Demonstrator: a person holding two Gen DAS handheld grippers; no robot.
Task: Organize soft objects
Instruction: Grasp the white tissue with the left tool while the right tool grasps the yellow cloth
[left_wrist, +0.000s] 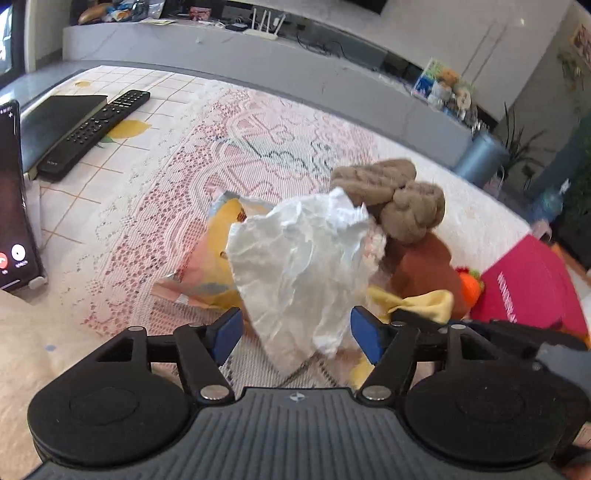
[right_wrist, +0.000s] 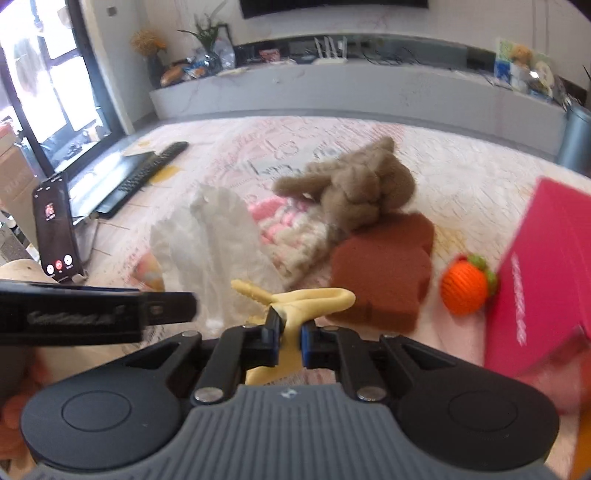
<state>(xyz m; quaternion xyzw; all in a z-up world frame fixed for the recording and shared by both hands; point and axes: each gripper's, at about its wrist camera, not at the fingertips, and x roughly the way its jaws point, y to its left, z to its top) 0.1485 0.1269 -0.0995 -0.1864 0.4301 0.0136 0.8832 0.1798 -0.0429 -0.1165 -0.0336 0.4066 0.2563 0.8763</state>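
the right tongs (right_wrist: 292, 338) are clamped on the yellow rubbery strip (right_wrist: 314, 297) close to the red box (right_wrist: 546, 273), while the left tongs (left_wrist: 295, 332) stand apart around the crumpled white paper (left_wrist: 299, 258), pads not pressing.

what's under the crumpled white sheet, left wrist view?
Under the white sheet, a yellow-and-pink packet pokes out at its left side. Its printed front is mostly covered, so what it is can't be read.

Knotted plush (right_wrist: 354, 192) on table centre, sponge block (right_wrist: 384, 269) before it, ball (right_wrist: 466, 284) right, remote (right_wrist: 151, 173) far left
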